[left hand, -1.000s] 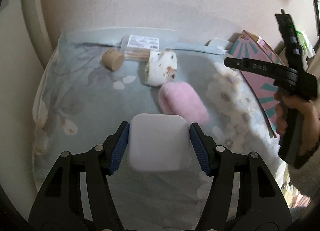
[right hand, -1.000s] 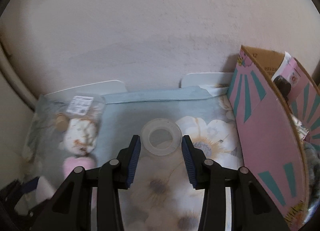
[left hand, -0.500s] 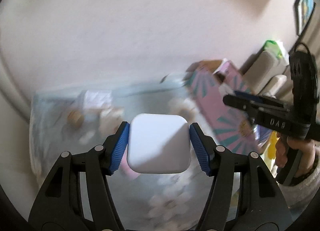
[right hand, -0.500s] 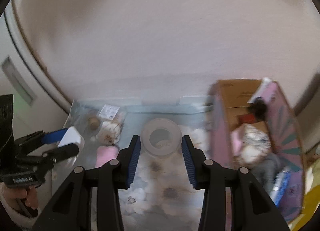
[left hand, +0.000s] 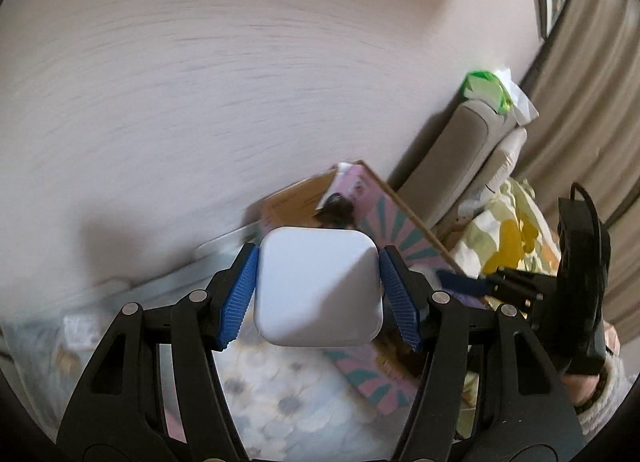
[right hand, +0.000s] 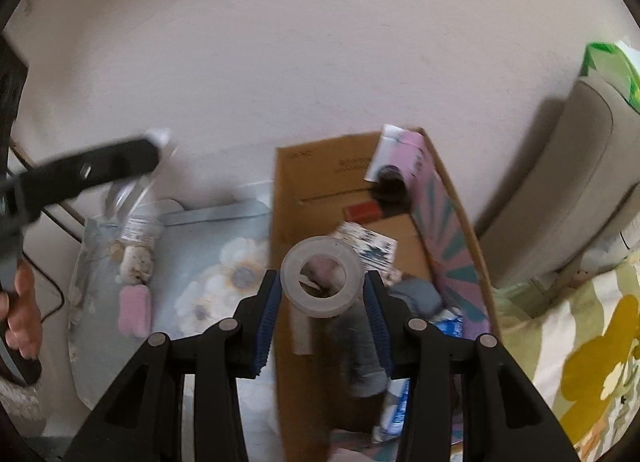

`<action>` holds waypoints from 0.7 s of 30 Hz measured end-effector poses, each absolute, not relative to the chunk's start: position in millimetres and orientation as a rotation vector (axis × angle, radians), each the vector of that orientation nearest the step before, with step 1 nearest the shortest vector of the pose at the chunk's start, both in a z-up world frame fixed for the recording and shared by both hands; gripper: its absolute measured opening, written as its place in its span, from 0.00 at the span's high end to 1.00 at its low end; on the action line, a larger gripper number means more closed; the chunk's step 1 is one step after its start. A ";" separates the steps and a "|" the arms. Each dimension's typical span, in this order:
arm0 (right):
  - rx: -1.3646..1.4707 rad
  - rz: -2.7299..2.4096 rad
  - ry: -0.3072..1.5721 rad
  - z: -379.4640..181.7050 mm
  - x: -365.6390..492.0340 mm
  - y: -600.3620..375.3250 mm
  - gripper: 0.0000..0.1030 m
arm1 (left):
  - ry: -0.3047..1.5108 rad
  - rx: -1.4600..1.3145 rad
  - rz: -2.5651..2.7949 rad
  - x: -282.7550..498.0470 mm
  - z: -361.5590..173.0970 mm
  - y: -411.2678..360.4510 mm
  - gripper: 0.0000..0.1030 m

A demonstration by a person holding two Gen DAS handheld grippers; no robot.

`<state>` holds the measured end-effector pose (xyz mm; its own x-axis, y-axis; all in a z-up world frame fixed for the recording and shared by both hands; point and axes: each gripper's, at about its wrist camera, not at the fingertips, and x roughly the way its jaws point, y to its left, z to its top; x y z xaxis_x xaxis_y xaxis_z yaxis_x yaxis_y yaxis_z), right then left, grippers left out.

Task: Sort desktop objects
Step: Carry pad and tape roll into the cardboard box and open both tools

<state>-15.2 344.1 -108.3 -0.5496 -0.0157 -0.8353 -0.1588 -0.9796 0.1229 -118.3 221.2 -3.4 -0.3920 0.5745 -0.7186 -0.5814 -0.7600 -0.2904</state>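
Note:
My left gripper (left hand: 318, 294) is shut on a white rounded-square case (left hand: 316, 286), held in the air above the floral cloth and next to the cardboard box (left hand: 300, 201). My right gripper (right hand: 322, 294) is shut on a clear tape roll (right hand: 322, 282), hanging over the open cardboard box (right hand: 320, 173), which holds several items. In the right wrist view the left gripper (right hand: 158, 143) shows blurred at upper left. A pink fuzzy object (right hand: 135, 312), a spotted white object (right hand: 138, 262) and a clear packet (right hand: 138, 227) lie on the floral cloth (right hand: 216, 246).
The box has a pink and teal patterned side (right hand: 452, 238). A beige cushioned seat (right hand: 572, 189) with a green packet (right hand: 608, 65) on top stands right of it, beside a yellow-flowered fabric (right hand: 592, 350). A plain wall rises behind. A person's hand (right hand: 20, 310) grips the left tool.
Both grippers rose and swung right toward the box, each keeping its object. The tape roll went from over the cloth to over the open box; the white case now hangs beside the box.

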 end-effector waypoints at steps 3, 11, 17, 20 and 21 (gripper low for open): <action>-1.449 2.671 0.291 -113.2 -16.2 352.5 0.62 | 0.046 -1.130 2.132 -131.4 -6.9 252.4 0.43; -1.494 2.653 0.298 -126.6 -19.8 364.6 0.62 | 0.154 -1.180 2.072 -152.7 -31.5 318.4 0.43; -1.513 2.644 0.268 -133.9 -23.4 365.5 0.62 | 0.190 -1.218 2.053 -155.3 -48.5 335.7 0.43; -1.527 2.642 0.272 -136.8 -25.3 367.3 0.62 | 0.223 -1.219 2.058 -155.0 -53.1 338.8 0.43; -1.533 2.641 0.270 -137.5 -25.8 367.2 0.62 | 0.228 -1.219 2.059 -155.9 -54.0 339.3 0.43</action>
